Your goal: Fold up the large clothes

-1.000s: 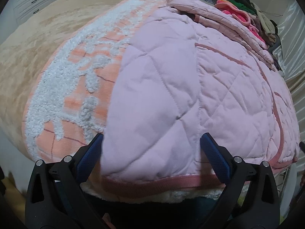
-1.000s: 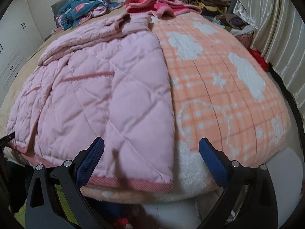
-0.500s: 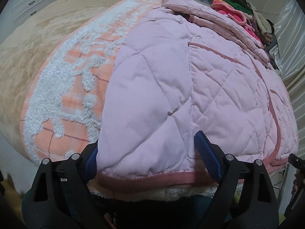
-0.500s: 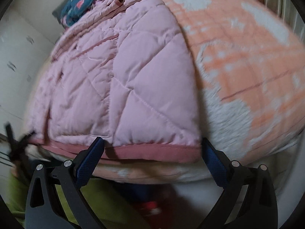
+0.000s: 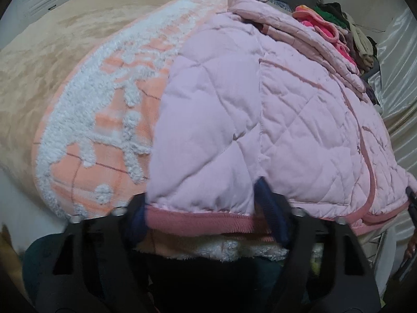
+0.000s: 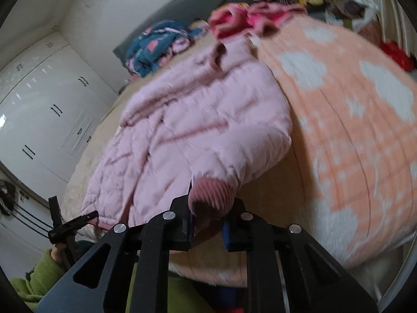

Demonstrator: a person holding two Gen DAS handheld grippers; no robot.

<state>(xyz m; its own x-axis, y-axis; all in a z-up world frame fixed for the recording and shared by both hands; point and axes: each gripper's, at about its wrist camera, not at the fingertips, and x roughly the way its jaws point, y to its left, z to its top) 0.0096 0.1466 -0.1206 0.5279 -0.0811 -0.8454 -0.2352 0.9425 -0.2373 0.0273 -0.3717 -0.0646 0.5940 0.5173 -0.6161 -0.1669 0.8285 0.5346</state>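
A pink quilted jacket [image 5: 234,120] lies on an orange and white fleece blanket [image 5: 104,120] on the bed. My left gripper [image 5: 203,208] is at the jacket's near hem, its jaws around the dark pink ribbed band [image 5: 198,220] and still apart. My right gripper [image 6: 208,224] is shut on the ribbed hem corner [image 6: 213,193] of the jacket [image 6: 187,135] and holds it lifted above the blanket [image 6: 351,120]. The left gripper also shows at the right wrist view's left edge [image 6: 70,224].
A beige cover [image 5: 52,39] lies beyond the blanket. Piles of clothes sit at the head of the bed: blue patterned [image 6: 159,44] and bright pink [image 6: 247,15]. White wardrobe doors [image 6: 47,109] stand to the left, a curtain [image 5: 398,60] to the right.
My right gripper closed on the jacket's hem corner and lifted it off the blanket. My left gripper pushed in around the hem and its jaws narrowed.
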